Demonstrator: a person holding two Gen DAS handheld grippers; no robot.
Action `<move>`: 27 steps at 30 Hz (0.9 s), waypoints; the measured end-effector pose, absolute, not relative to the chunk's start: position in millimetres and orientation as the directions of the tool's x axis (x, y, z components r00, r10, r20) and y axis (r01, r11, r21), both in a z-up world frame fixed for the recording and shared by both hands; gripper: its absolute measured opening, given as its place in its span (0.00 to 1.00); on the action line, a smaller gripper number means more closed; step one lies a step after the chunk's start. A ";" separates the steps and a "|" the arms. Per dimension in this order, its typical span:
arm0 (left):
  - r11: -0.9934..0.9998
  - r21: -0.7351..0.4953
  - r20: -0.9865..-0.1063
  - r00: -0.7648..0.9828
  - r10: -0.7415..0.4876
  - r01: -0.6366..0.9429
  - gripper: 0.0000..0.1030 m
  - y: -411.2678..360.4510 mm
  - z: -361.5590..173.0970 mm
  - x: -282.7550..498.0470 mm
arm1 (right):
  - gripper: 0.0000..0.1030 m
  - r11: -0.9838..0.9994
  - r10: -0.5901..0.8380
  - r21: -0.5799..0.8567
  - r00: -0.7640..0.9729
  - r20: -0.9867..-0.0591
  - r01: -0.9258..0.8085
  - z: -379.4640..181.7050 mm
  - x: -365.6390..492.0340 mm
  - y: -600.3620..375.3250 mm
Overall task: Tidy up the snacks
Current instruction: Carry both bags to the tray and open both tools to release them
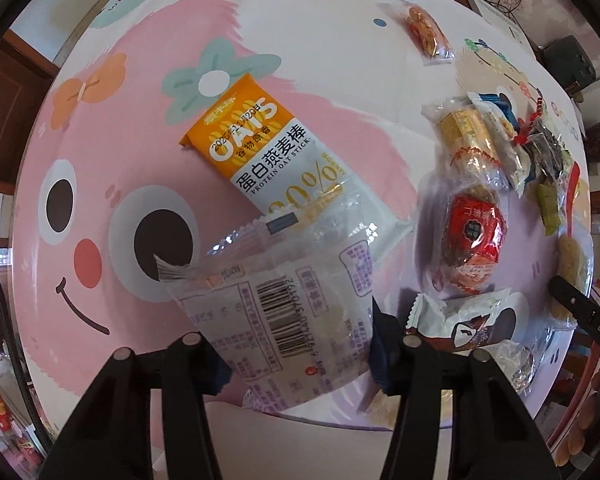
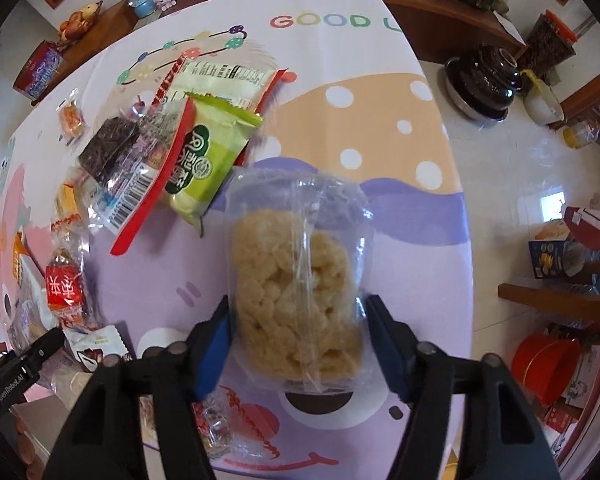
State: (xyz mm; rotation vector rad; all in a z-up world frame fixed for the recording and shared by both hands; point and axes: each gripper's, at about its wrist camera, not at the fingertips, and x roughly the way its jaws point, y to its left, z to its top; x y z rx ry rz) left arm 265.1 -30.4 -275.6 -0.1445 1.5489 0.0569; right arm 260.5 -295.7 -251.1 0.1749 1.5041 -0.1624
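My left gripper (image 1: pixel 300 344) is shut on a clear snack packet with a barcode (image 1: pixel 276 304), held above the table. Beyond it an orange and white oat stick packet (image 1: pixel 268 152) lies on the pink cartoon tablecloth (image 1: pixel 100 152). My right gripper (image 2: pixel 298 336) is shut on a clear bag of pale puffed rice cake (image 2: pixel 296 280), held over the purple part of the cloth (image 2: pixel 420 240). A pile of mixed snacks lies to its left, with a green packet (image 2: pixel 208 152) on top.
A red wrapped snack (image 1: pixel 476 236), a white packet (image 1: pixel 476 320) and a heap of small packets (image 1: pixel 500 144) lie at the right in the left wrist view. An orange cracker packet (image 1: pixel 424 32) lies far off. The table edge (image 2: pixel 452 120) drops to tiled floor with pots (image 2: pixel 484 80).
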 end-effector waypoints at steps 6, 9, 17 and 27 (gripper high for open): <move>0.992 -0.057 -0.997 0.064 -0.051 -0.110 0.47 -30.7 -257.0 256.7 | 0.55 0.975 0.035 0.054 0.092 -0.995 0.215 -245.3 249.1 -289.6; 0.994 -0.058 -0.993 0.107 -0.048 -0.093 0.46 -35.3 -239.7 248.0 | 0.55 0.973 0.054 0.079 0.119 -0.991 0.218 -234.4 241.8 -283.5; 0.998 -0.059 -0.959 0.280 -0.054 -0.011 0.46 -36.8 -164.6 214.4 | 0.55 0.968 0.099 0.148 0.232 -0.968 0.204 -179.9 213.5 -269.6; 0.993 -0.068 -0.883 0.458 -0.103 0.092 0.46 -32.8 -68.4 167.0 | 0.55 0.972 0.155 0.213 0.402 -0.902 0.103 -88.3 164.6 -250.4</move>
